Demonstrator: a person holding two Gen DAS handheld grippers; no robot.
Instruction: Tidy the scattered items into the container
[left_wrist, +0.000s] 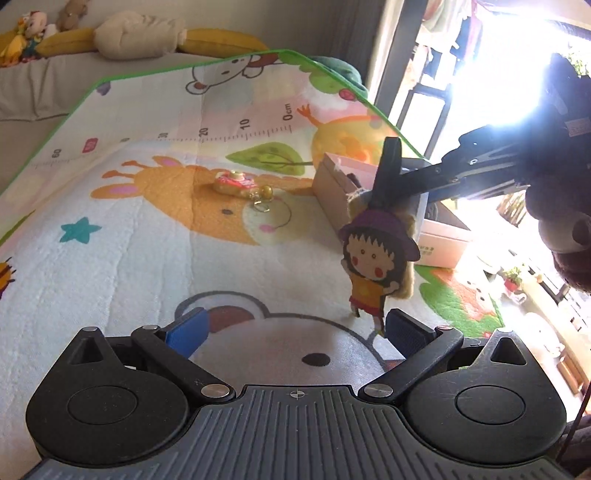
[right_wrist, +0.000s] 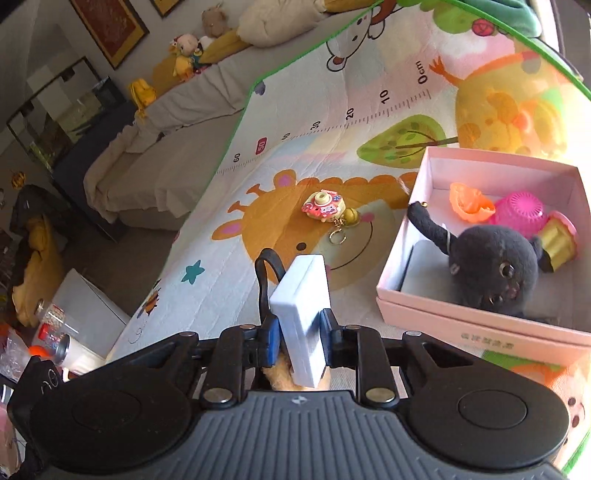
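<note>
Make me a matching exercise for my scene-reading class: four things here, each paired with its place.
Things:
1. black plush toy
2. camera keychain
3. cartoon girl pendant
4. pink box

Places:
A. hanging from the right gripper
B. inside the box
C. on the play mat, beside the keychain
D. loose on the mat's giraffe print

Pairs: 1-B, 2-D, 3-A, 4-C

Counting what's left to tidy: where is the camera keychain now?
The camera keychain lies on the play mat, on the giraffe print, left of the pink box in the right wrist view, untouched by either gripper.
</note>
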